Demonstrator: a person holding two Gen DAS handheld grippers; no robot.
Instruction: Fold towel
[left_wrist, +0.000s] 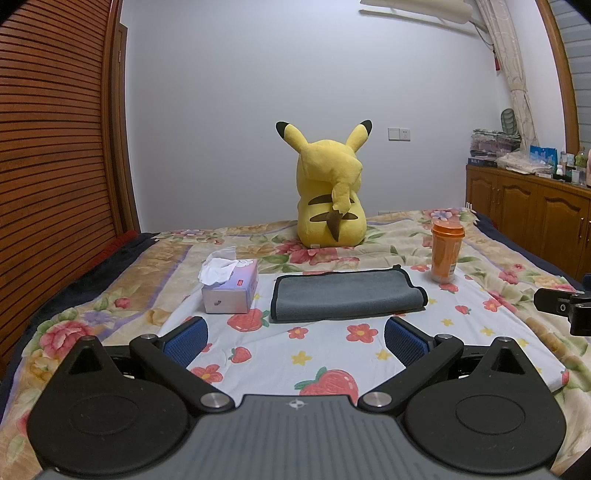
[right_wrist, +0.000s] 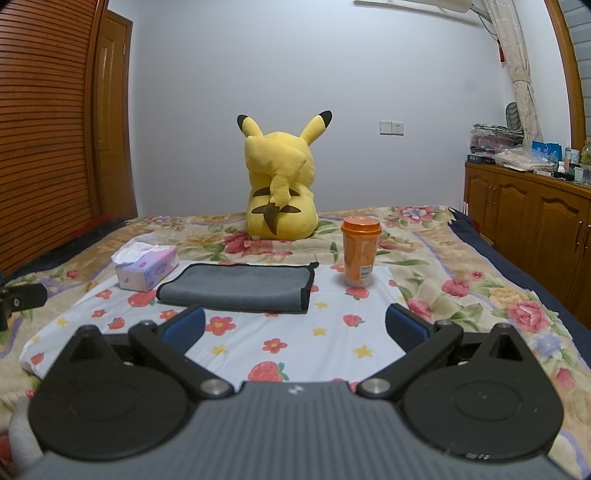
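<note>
A grey towel (left_wrist: 345, 295) with black edging lies folded flat on a white strawberry-print cloth (left_wrist: 325, 354) spread over the bed. In the right wrist view the same towel (right_wrist: 240, 286) sits just ahead and left of centre. My left gripper (left_wrist: 295, 341) hovers open a short way in front of the towel, blue pads wide apart, nothing between them. My right gripper (right_wrist: 295, 326) is also open and empty, just short of the towel's near edge. Part of the right gripper (left_wrist: 561, 306) shows at the right edge of the left wrist view.
A tissue box (left_wrist: 231, 290) stands left of the towel, and an orange lidded cup (left_wrist: 446, 254) stands to its right. A yellow plush toy (left_wrist: 330, 199) sits behind on the floral bedspread. A wooden cabinet (right_wrist: 532, 210) runs along the right; a slatted wardrobe (left_wrist: 51, 147) is on the left.
</note>
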